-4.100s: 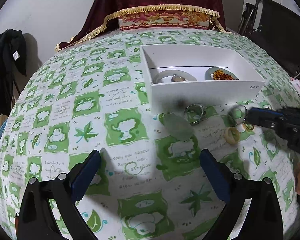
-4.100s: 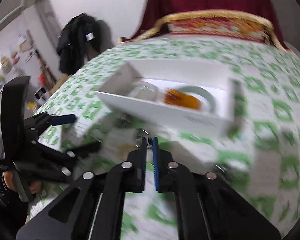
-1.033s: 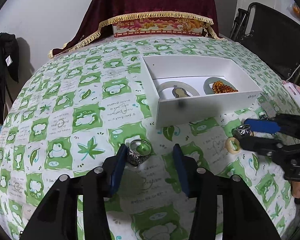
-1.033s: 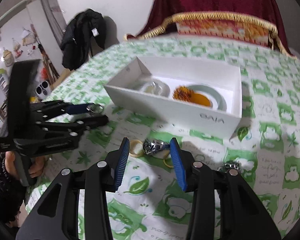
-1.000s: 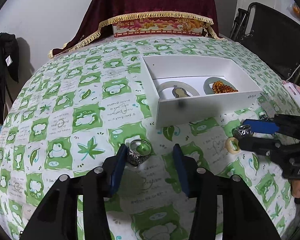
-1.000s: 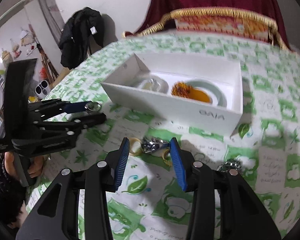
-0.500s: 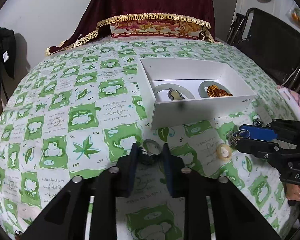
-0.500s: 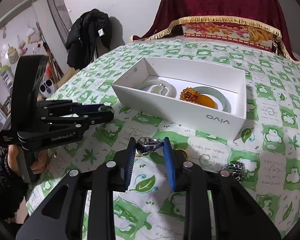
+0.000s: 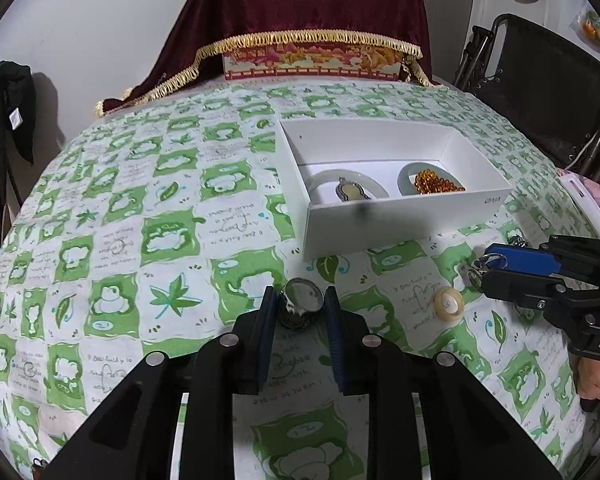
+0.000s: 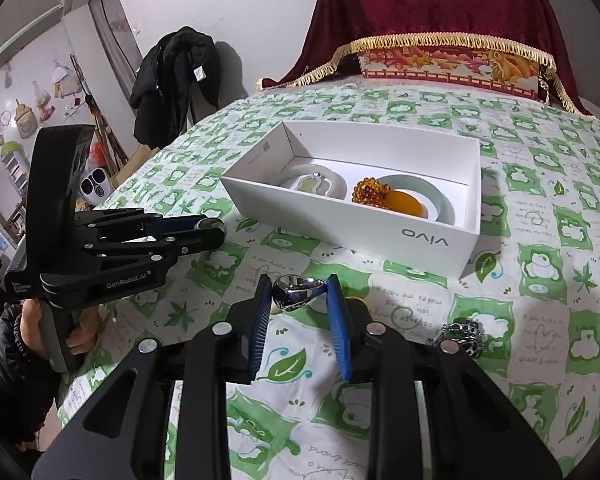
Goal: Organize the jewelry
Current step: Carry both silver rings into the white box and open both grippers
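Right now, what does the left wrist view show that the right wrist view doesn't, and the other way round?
Left wrist only: the left gripper shut on a dark metal ring seen close up, a cream ring in full on the tablecloth, and a black folding chair.

Right wrist only: the right gripper shut on a silver ring seen close up, a dark chain piece on the cloth, and the "vivo" print on the white box.

Both: the box with its pale bangles and amber beads, and the red fringed cloth.
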Demonstrator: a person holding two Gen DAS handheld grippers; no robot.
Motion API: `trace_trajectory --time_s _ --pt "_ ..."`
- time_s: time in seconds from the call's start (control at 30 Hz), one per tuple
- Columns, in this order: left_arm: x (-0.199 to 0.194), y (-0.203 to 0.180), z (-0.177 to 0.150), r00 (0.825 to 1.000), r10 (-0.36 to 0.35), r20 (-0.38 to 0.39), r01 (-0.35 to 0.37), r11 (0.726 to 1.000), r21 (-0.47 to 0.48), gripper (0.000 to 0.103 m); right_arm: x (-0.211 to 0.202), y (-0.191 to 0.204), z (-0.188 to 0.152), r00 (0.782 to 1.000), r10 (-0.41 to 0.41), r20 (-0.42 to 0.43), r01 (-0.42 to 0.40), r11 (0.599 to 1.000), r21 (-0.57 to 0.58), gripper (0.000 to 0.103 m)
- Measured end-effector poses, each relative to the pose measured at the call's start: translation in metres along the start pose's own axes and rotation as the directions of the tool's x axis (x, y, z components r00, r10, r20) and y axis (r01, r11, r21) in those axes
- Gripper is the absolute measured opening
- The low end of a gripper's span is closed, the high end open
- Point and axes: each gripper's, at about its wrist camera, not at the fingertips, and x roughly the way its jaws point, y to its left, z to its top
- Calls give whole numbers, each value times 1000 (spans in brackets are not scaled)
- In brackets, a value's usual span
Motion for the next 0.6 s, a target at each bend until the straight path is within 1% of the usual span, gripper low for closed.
trace_trajectory --time_s 0.1,0.13,0.27,0.4,0.6 --pt "-7 -1 0 999 -27 25 27 1000 -9 23 -6 4 -1 1000 -6 25 7 1000 -19 27" --pt "-9 -2 0 999 -28 33 28 1000 -6 21 -8 4 0 999 -7 34 8 1000 -24 27" --pt "-20 -6 3 997 -33 77 33 999 2 21 -16 2 2 998 -5 70 7 1000 -16 27" --pt "-21 -6 4 996 -40 79 40 999 -6 21 -21 -5 3 996 -14 84 13 1000 10 27" --pt "-23 -6 3 995 -30 94 31 1000 -3 20 -23 -5 2 996 -14 89 13 1000 6 27"
